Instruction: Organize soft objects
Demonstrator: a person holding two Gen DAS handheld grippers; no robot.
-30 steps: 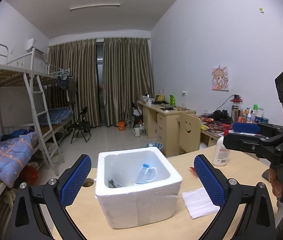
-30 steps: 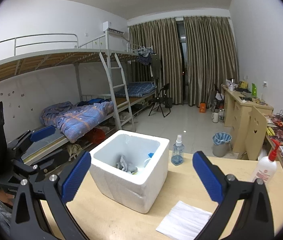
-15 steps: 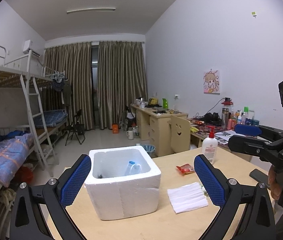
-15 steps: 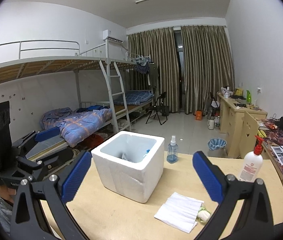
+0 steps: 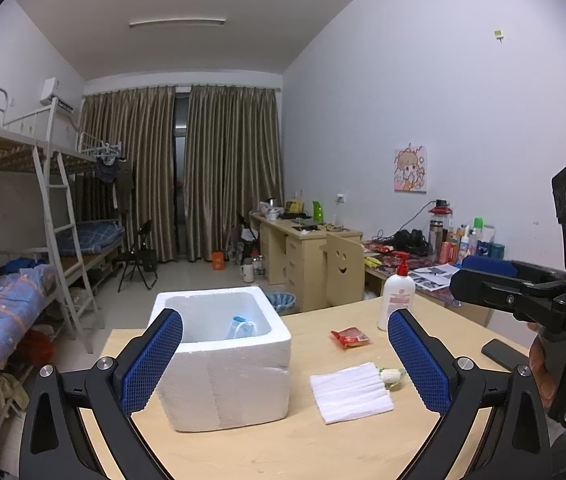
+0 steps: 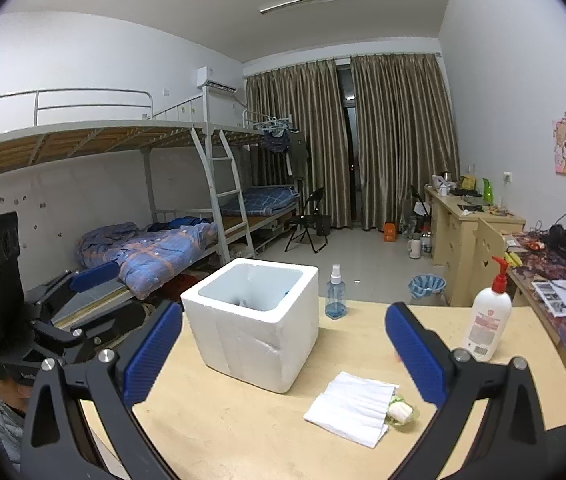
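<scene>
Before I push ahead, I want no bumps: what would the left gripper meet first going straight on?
Probably the white foam box: it sits just ahead between the open left gripper fingers, slightly left of centre. Depth is uncertain.

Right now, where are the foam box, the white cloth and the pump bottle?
foam box [image 5: 227, 384], left wrist view, front wall.
white cloth [image 6: 351, 408], right wrist view, middle of the fold.
pump bottle [image 6: 487, 326], right wrist view, label.

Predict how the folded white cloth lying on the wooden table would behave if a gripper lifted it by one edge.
The folded white cloth lies flat in thin layers, so it would probably droop and unfold. It looks light, so likely an easy lift. Pushed instead, it might bunch up against the small wrapped item beside it.
</scene>
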